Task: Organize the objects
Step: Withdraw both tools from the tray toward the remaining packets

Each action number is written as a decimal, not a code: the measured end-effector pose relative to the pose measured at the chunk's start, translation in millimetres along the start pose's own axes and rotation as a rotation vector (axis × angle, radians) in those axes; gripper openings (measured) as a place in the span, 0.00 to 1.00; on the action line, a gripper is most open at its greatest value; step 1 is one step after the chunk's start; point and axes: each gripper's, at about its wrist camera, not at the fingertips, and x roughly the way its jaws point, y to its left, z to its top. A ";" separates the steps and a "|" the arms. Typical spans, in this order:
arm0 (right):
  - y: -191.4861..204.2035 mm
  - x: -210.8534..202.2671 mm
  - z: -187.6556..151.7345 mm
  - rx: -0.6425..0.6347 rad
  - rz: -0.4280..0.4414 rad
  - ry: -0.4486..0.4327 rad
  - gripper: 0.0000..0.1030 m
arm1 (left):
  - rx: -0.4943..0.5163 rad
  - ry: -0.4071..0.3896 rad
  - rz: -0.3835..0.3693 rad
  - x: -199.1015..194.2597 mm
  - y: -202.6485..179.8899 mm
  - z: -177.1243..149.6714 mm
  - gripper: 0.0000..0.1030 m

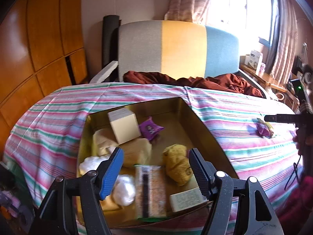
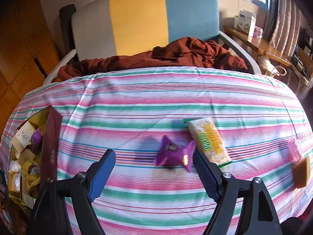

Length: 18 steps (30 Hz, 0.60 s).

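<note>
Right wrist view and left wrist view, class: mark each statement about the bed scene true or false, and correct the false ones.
1. The purple packet lies on the striped sheet. True.
2. The right gripper grips the purple packet. False: its jaws stand open, nothing between the pads.
3. The box is empty. False: it holds several things, among them a cream carton.
4. The left gripper is open. True.

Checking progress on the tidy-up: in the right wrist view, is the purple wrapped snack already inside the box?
No: the purple snack lies on the striped bedsheet, outside the box.
</note>
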 end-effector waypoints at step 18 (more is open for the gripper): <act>-153.1 23.2 -9.9 0.584 -0.035 0.032 0.80 | 0.212 0.116 -0.243 57.6 -155.9 34.2 0.69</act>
